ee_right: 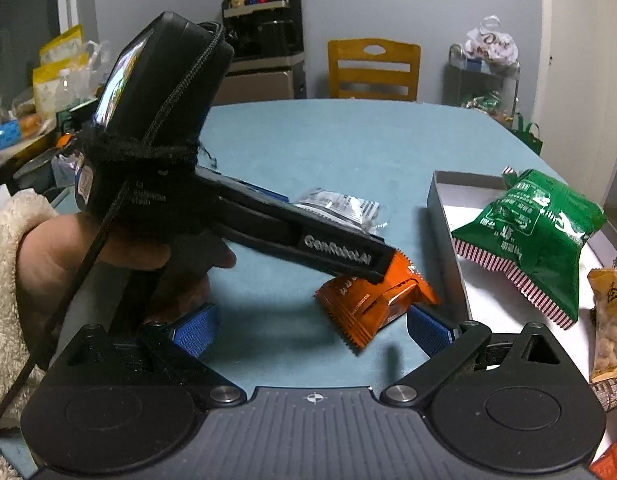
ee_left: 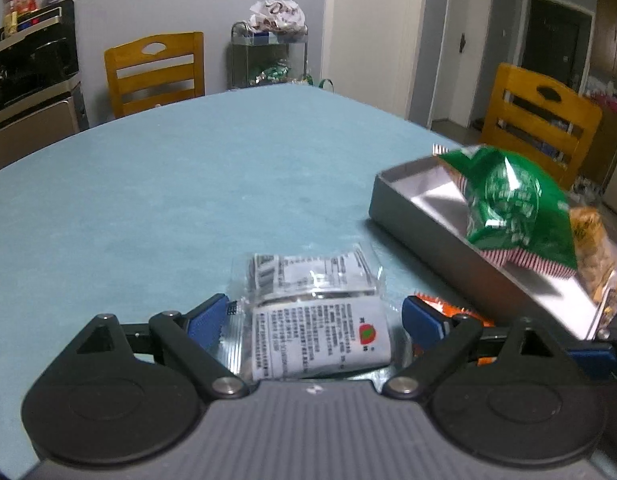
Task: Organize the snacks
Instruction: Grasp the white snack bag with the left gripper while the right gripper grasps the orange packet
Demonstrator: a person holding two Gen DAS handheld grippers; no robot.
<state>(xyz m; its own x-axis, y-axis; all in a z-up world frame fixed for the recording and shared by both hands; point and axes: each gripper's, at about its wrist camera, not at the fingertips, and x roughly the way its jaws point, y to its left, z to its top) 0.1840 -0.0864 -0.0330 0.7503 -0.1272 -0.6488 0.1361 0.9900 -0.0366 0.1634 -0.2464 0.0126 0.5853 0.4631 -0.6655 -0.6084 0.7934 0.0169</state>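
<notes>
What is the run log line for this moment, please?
left tongs: open, astride clear packet | right tongs: open, at orange packet | green bag: in tray

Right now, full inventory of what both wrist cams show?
clear packet: 1, transparent with white label, on the table between the left tongs' fingers
orange packet: 1, orange, on the table between the right tongs' fingers, beside the tray
tray: 1, grey, right part of the table
green bag: 1, green with striped ends, in the tray
peanut bag: 1, yellow, in the tray near the green bag
table: 1, light blue
chairs: 2, wooden, at far side and right side
left tongs: 1, black with blue pads, open
right tongs: 1, same, open
hand: 1, fleece sleeve, holding left tongs
</notes>
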